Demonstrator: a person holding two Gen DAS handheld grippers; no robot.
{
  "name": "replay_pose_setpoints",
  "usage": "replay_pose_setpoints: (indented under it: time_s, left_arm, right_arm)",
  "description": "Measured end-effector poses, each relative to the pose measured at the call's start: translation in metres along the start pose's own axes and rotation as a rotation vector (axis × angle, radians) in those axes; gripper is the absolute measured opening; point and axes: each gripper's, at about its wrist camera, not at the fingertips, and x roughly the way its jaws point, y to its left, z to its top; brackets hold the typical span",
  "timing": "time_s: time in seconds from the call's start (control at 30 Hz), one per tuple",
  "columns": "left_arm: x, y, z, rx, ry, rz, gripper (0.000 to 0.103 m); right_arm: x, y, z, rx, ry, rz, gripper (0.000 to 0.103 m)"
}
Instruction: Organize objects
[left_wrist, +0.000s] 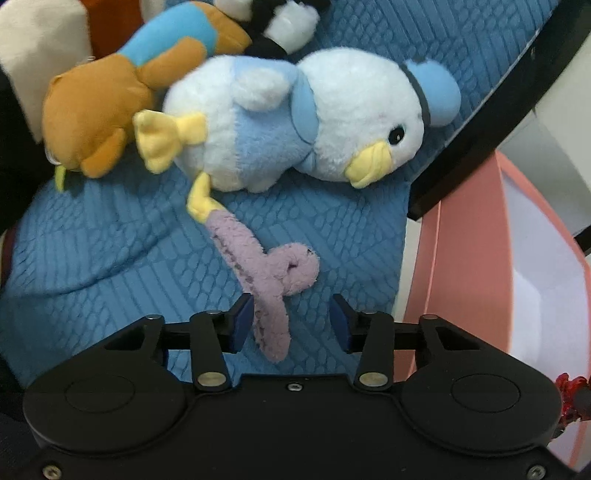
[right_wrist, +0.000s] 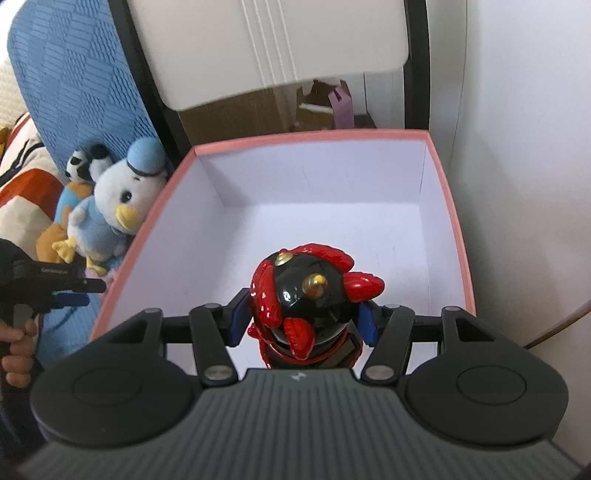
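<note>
A fuzzy purple hair claw (left_wrist: 266, 273) lies on the blue textured cushion (left_wrist: 110, 258). My left gripper (left_wrist: 291, 321) is open, its blue pads either side of the claw's near end, not touching. Behind it lies a white-and-blue plush duck (left_wrist: 295, 122), also in the right wrist view (right_wrist: 110, 218). My right gripper (right_wrist: 301, 325) is shut on a black-and-red toy figure (right_wrist: 306, 295), held over the open pink box (right_wrist: 314, 140) with white inside. The left gripper (right_wrist: 70, 291) shows at the left of the right wrist view.
An orange-and-blue plush (left_wrist: 110, 103) and a black-and-white plush (left_wrist: 280, 26) lie behind the duck. The pink box (left_wrist: 469, 258) stands right of the cushion, beside a black chair frame (left_wrist: 491, 122). A white chair back (right_wrist: 266, 48) rises behind the box.
</note>
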Motion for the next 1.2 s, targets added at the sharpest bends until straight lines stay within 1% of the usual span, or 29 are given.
replay_pose_setpoints:
  time_s: [0.23, 0.27, 0.37, 0.5, 0.73, 0.83, 1.0, 1.2]
  left_arm:
    - [0.022, -0.002, -0.005, 0.034, 0.004, 0.072, 0.029]
    - [0.024, -0.001, -0.006, 0.036, 0.009, 0.081, 0.025]
    - [0.027, 0.004, -0.01, 0.015, 0.009, 0.087, 0.017]
    - [0.025, 0.007, -0.009, -0.009, 0.013, 0.088, 0.012]
    - [0.017, 0.008, -0.013, -0.043, 0.031, 0.047, 0.011]
    - [0.007, 0.004, -0.013, -0.034, 0.026, 0.033, 0.011]
    - [-0.026, -0.01, -0.007, -0.008, -0.021, -0.013, 0.011]
    - [-0.071, -0.037, 0.002, 0.039, -0.092, -0.081, 0.011]
  right_arm:
    - [0.009, -0.004, -0.004, 0.008, 0.022, 0.006, 0.06]
    - [0.011, -0.004, -0.005, 0.008, 0.025, 0.006, 0.06]
    - [0.014, -0.004, -0.006, 0.008, 0.033, 0.01, 0.06]
    - [0.013, -0.004, -0.006, 0.008, 0.033, 0.004, 0.06]
    - [0.008, -0.003, -0.008, 0.01, 0.026, -0.015, 0.06]
    - [0.001, -0.001, -0.009, 0.014, 0.013, -0.014, 0.06]
    - [-0.011, 0.002, -0.007, 0.013, -0.014, -0.02, 0.06]
    - [-0.022, 0.005, -0.006, -0.002, -0.036, -0.02, 0.06]
